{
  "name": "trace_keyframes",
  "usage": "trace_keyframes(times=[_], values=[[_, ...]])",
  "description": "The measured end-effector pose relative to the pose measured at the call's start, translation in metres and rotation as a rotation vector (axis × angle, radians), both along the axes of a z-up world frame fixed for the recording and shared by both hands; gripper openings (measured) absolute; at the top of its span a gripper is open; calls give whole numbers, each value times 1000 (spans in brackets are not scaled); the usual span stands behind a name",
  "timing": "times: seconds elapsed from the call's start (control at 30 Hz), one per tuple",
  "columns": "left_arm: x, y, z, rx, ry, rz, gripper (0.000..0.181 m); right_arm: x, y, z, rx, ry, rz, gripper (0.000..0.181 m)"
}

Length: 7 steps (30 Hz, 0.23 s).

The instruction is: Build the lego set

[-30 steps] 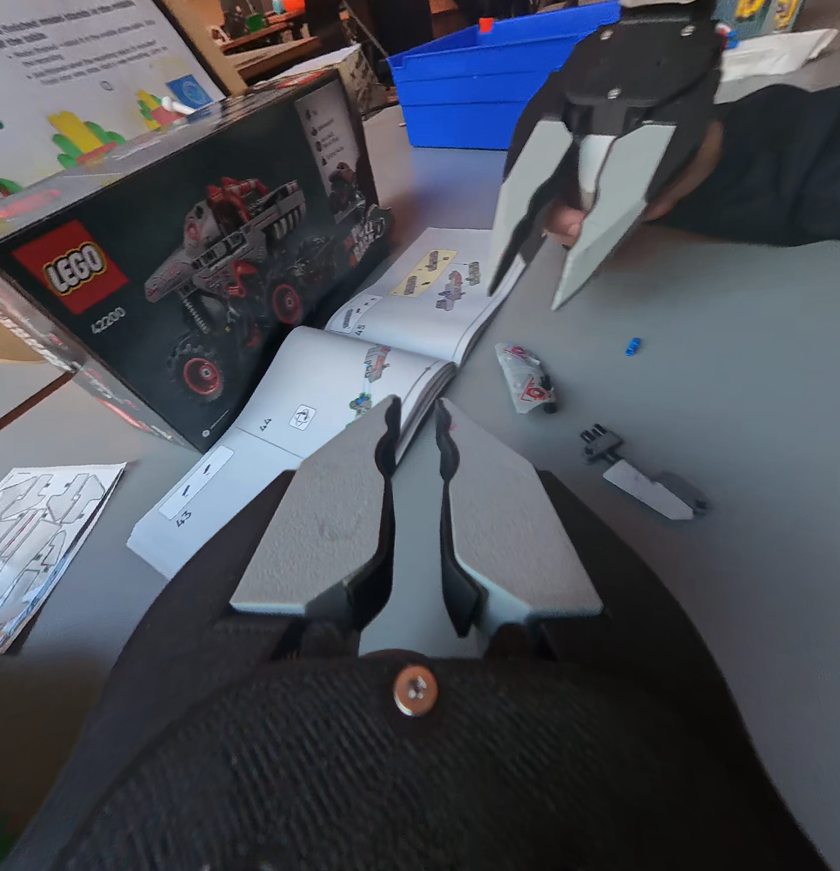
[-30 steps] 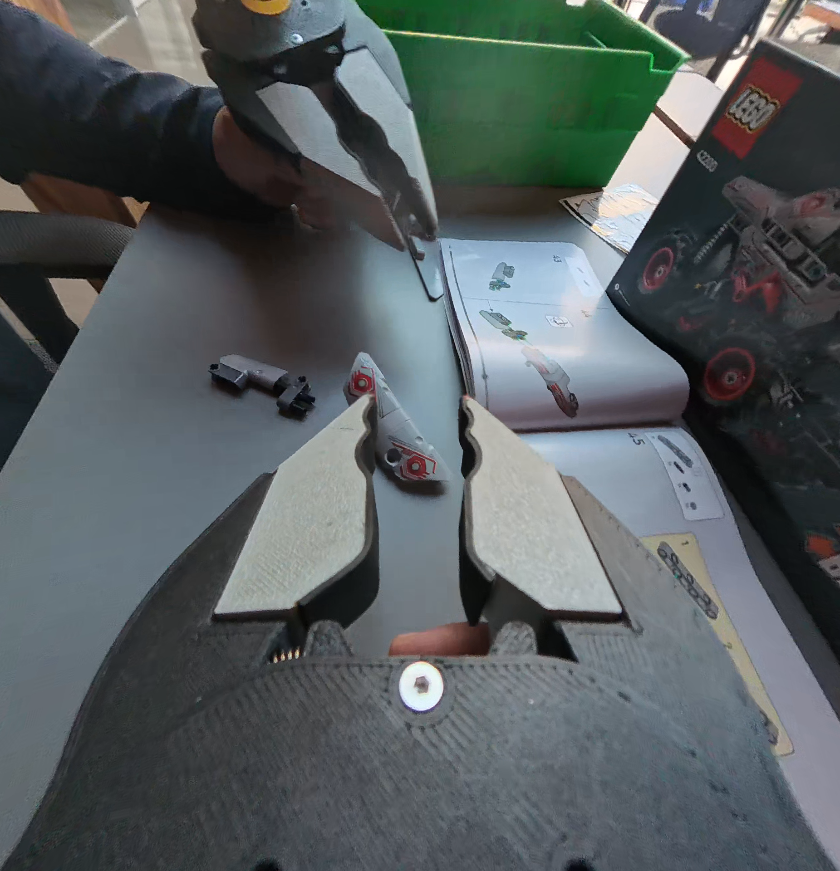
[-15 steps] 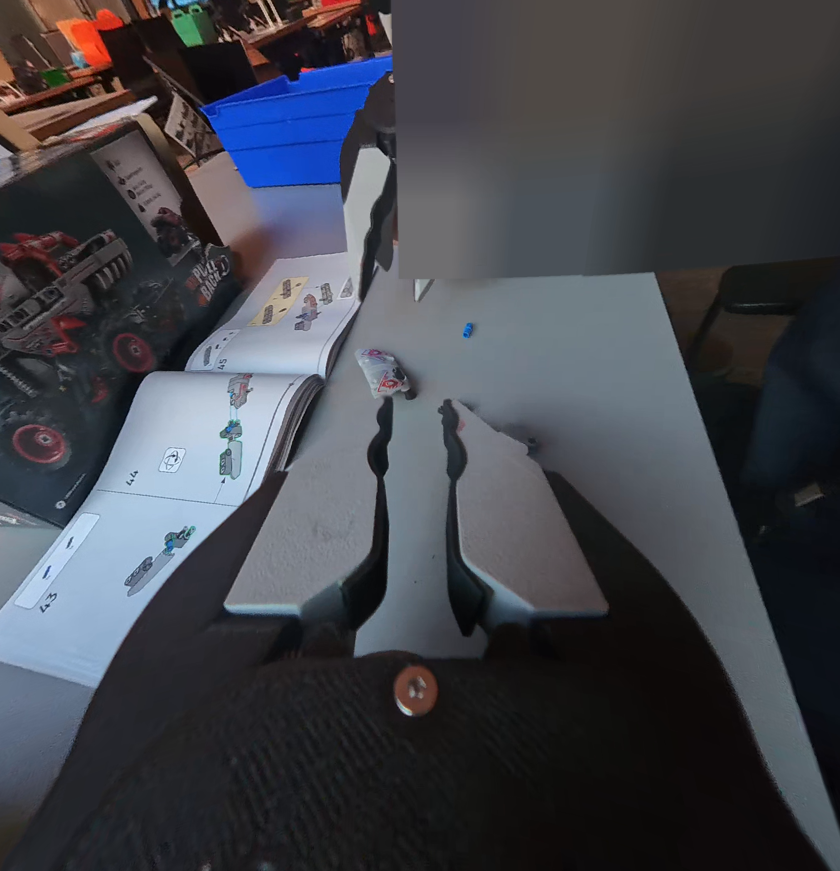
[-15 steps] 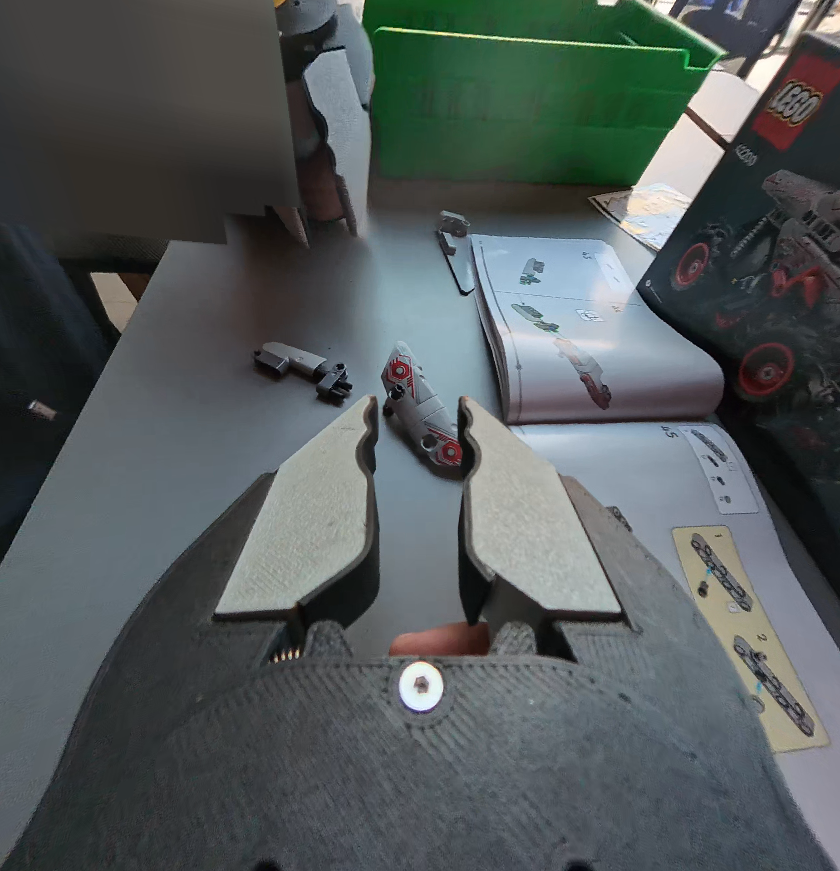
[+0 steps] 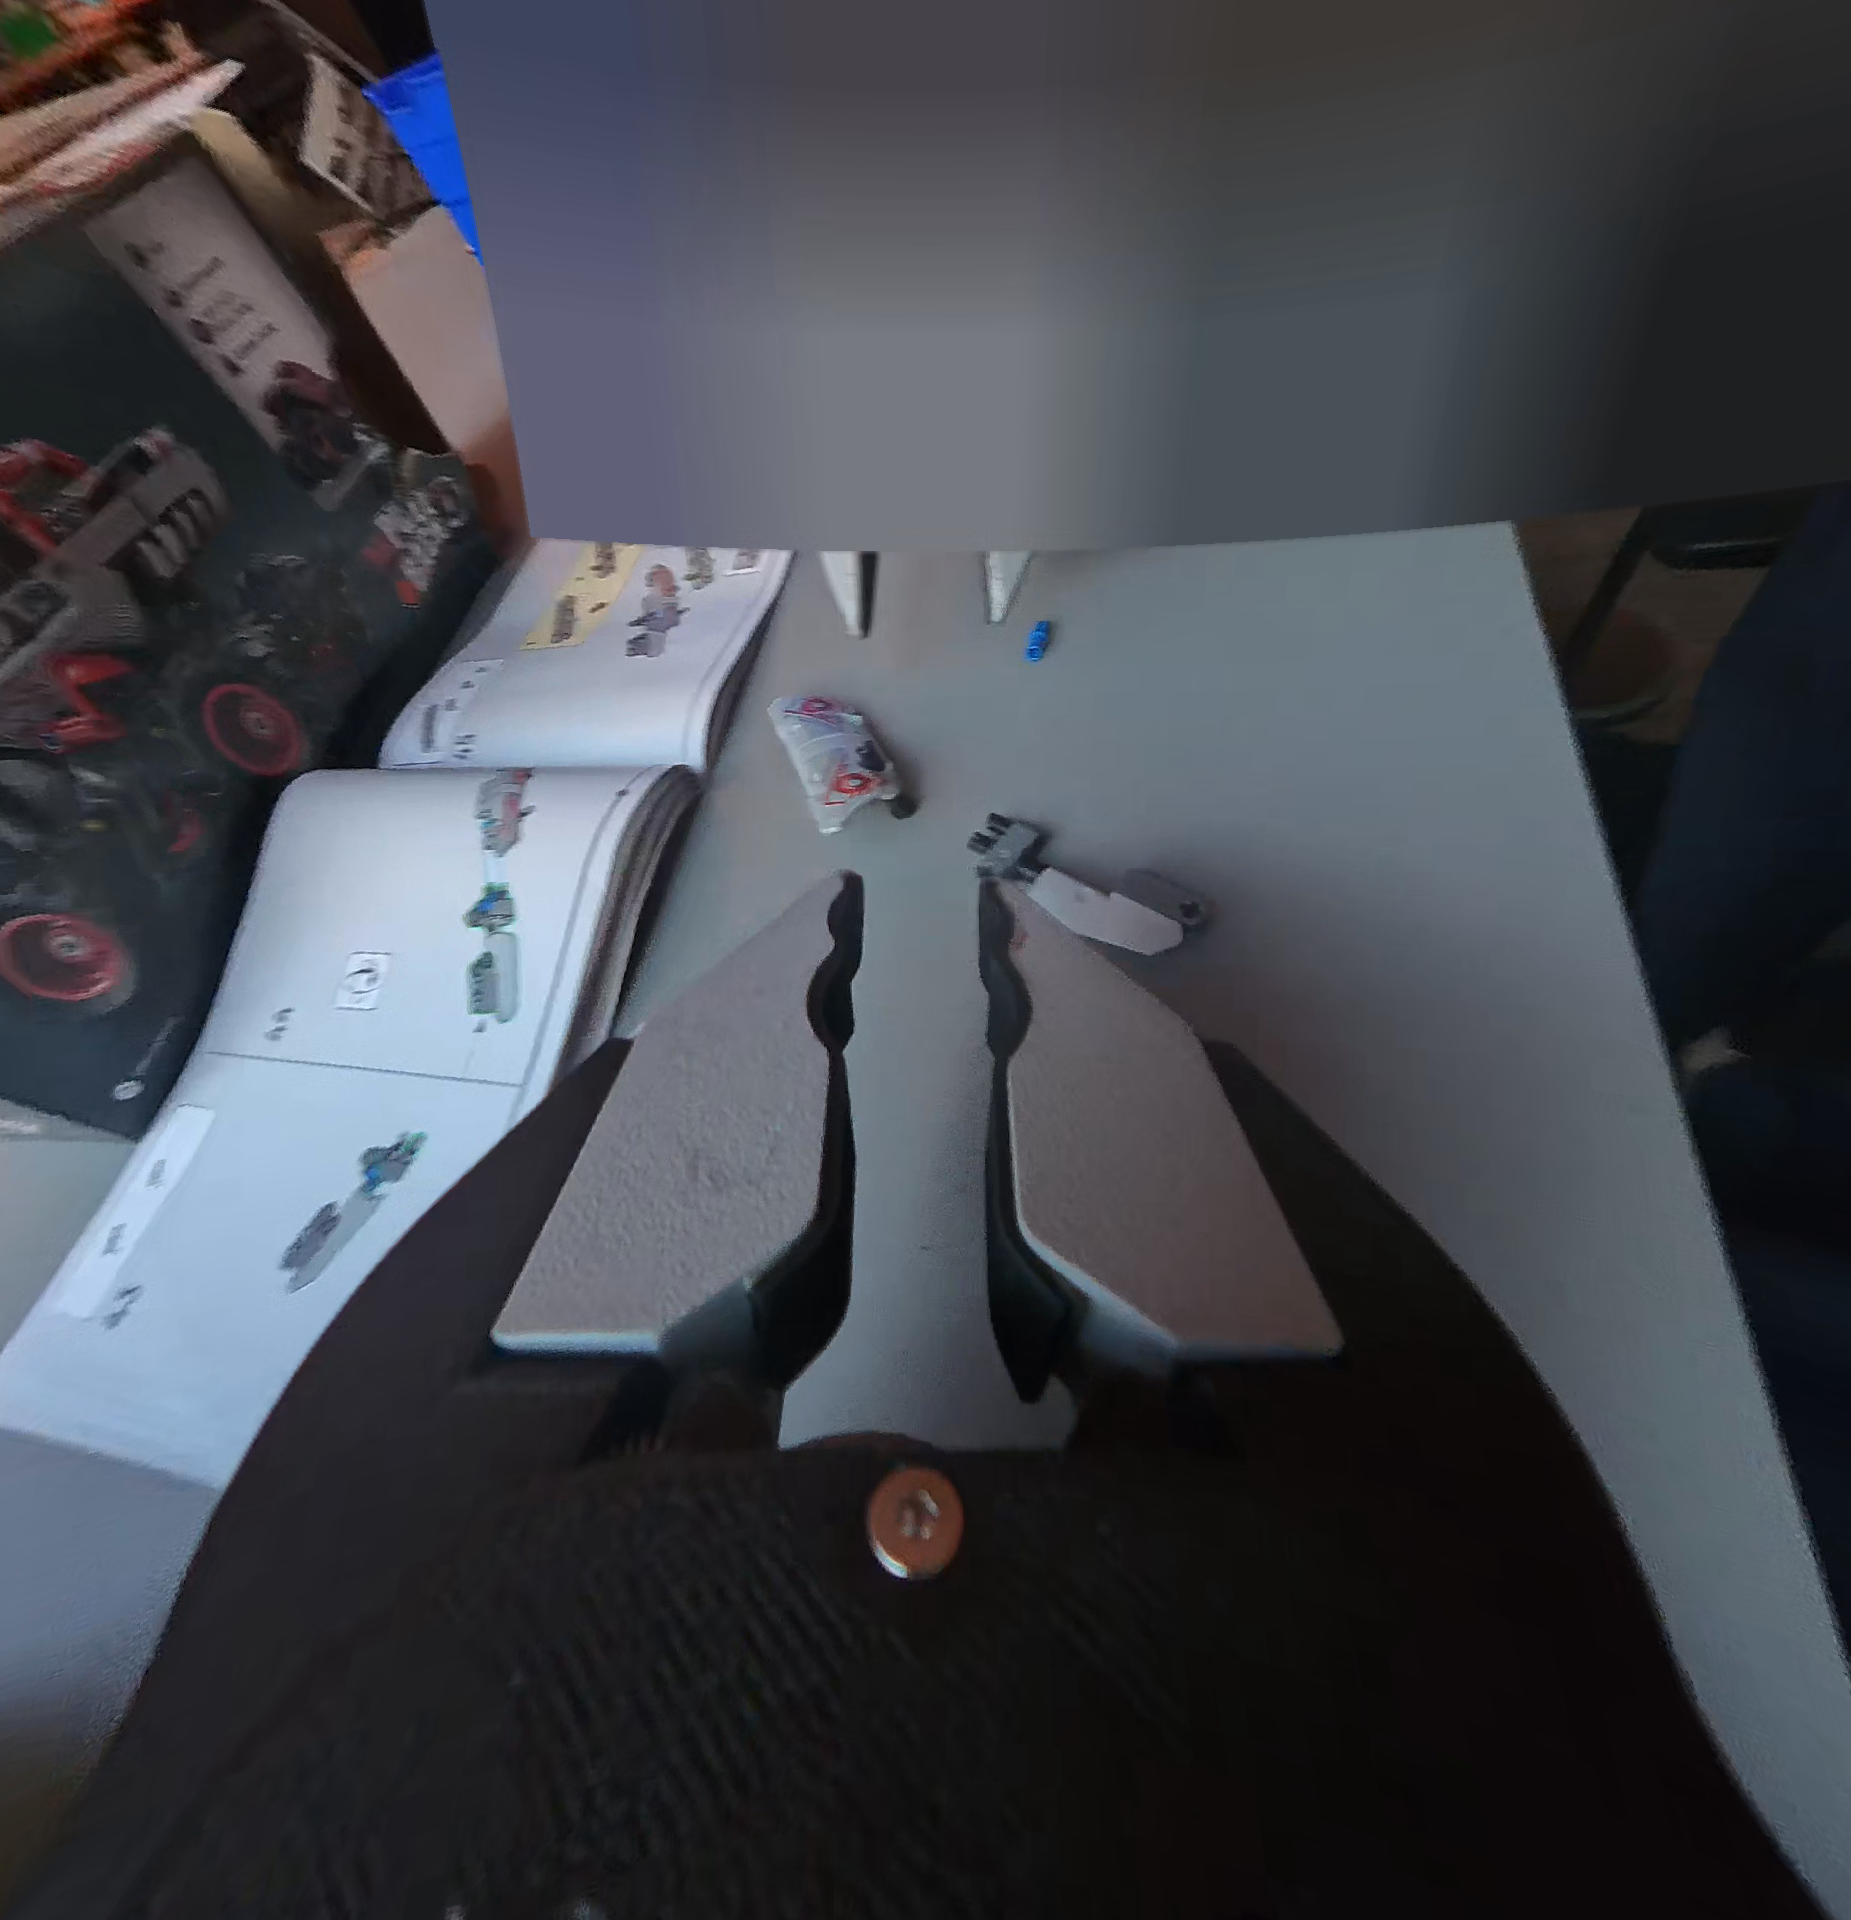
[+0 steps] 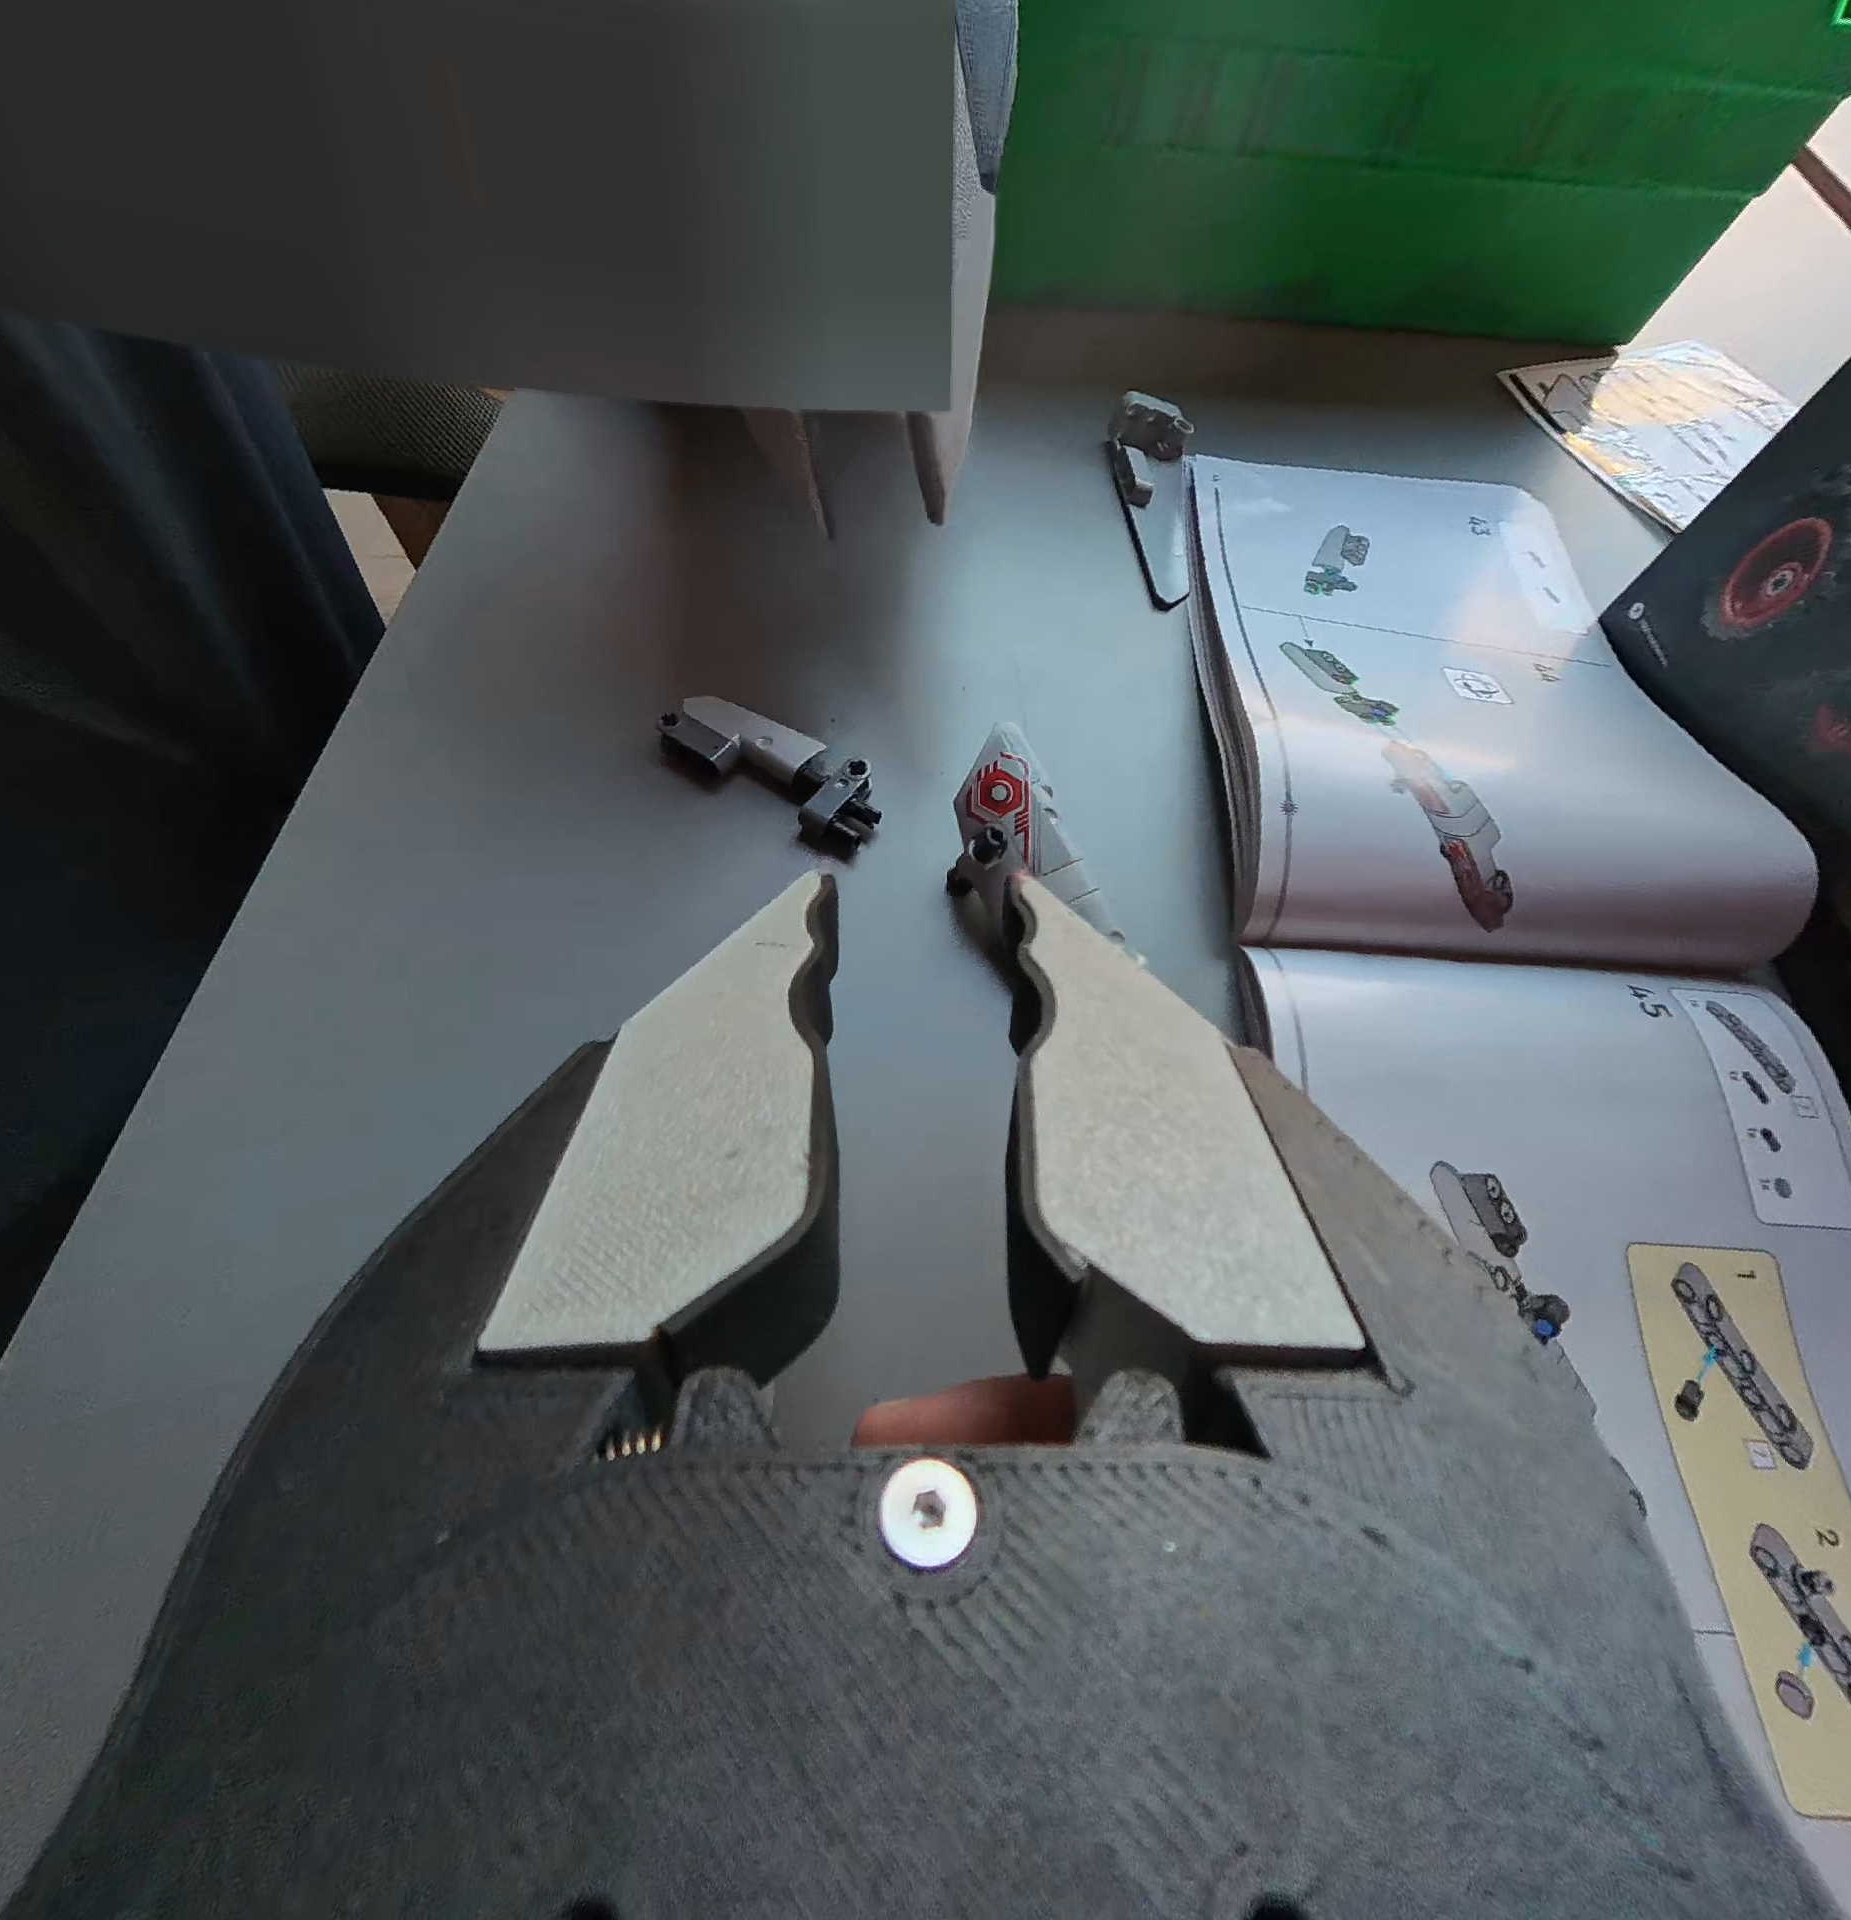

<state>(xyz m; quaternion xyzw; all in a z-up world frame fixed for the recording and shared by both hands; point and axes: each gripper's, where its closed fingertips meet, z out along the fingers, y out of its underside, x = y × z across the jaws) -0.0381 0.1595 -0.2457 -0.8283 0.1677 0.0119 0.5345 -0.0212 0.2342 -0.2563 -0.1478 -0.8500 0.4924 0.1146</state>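
Note:
My left gripper (image 5: 919, 904) is open and empty, low over the grey table. Ahead of it lie a white panel with red print (image 5: 838, 758), a grey-and-black small assembly (image 5: 1087, 894) just right of its right fingertip, and a blue pin (image 5: 1037, 639). My right gripper (image 6: 919, 904) is open and empty. The white panel (image 6: 1014, 821) lies at its right fingertip and the grey assembly (image 6: 760, 753) ahead to the left. A grey curved panel (image 6: 1149, 499) lies by the open instruction booklet (image 6: 1472, 727).
The booklet (image 5: 485, 935) and the black set box (image 5: 121, 727) fill the left of the left wrist view. A green bin (image 6: 1420, 156) and a sticker sheet (image 6: 1648, 426) sit at the far end. The table edge and a chair (image 5: 1752, 831) are to the right. About 9 cm separates my left fingertips from my right.
My left gripper let go of the grey curved panel beside the booklet and swung away toward the table edge. My right gripper drew back, so the white panel now sits at its right fingertip.

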Motion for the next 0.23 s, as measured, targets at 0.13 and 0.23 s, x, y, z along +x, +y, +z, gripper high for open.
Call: trace_keyframes(times=[0.13,0.23], values=[[19,-3,-3,-38,-59,-104,24,7,5,1,37,10,20,24],[30,-5,-8,-91,-99,-165,26,15,11,6,54,11,34,23]])
